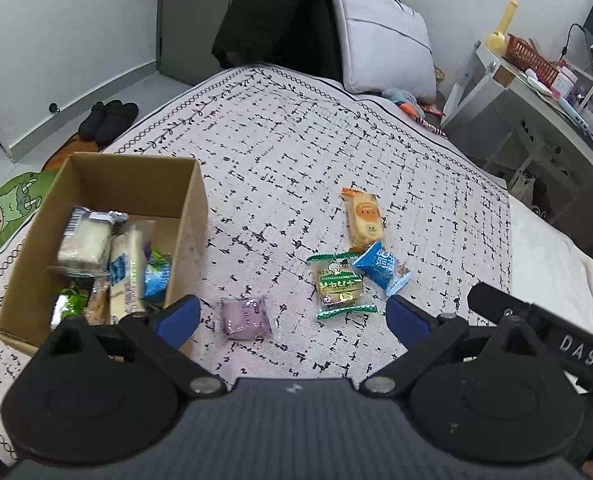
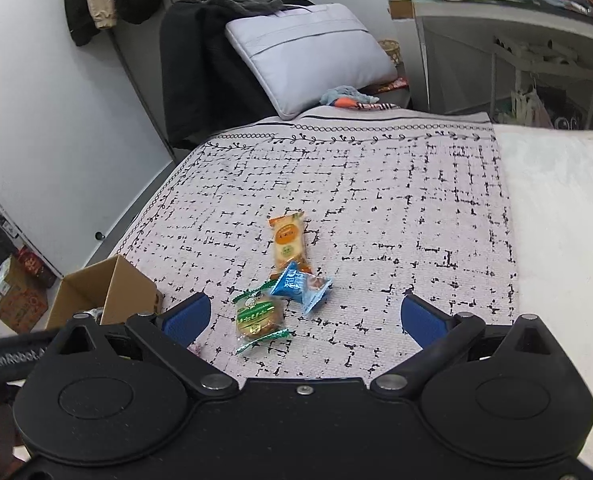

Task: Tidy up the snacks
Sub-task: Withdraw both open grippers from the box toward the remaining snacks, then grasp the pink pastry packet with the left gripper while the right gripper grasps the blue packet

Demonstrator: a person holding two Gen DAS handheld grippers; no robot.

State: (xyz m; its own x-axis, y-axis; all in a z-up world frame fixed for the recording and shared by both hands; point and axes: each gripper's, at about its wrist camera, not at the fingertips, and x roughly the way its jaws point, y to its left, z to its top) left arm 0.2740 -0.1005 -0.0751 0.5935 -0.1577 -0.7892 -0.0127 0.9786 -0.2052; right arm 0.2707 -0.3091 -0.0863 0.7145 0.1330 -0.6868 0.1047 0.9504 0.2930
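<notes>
An open cardboard box [image 1: 194, 204] stands on the patterned bedspread at the left, with several wrapped snacks inside. My left gripper [image 1: 294, 320] hovers open above the cloth, a purple snack packet [image 1: 246, 317] lying between its blue fingers. Right of that lie a green packet [image 1: 339, 285], a blue packet [image 1: 382, 268] and an orange packet [image 1: 363, 218]. My right gripper [image 2: 302, 322] is open too, with the green packet [image 2: 258, 314] near its left finger, the blue packet [image 2: 300, 286] and orange packet [image 2: 289, 242] beyond. The box corner [image 2: 112, 290] shows at its left.
A grey laptop bag [image 1: 384, 36] leans at the bed's far end beside dark clothing. A white shelf unit [image 1: 536, 92] with a red basket stands to the right. Black slippers [image 1: 110, 118] lie on the floor at the left. A white blanket [image 2: 560, 220] covers the bed's right side.
</notes>
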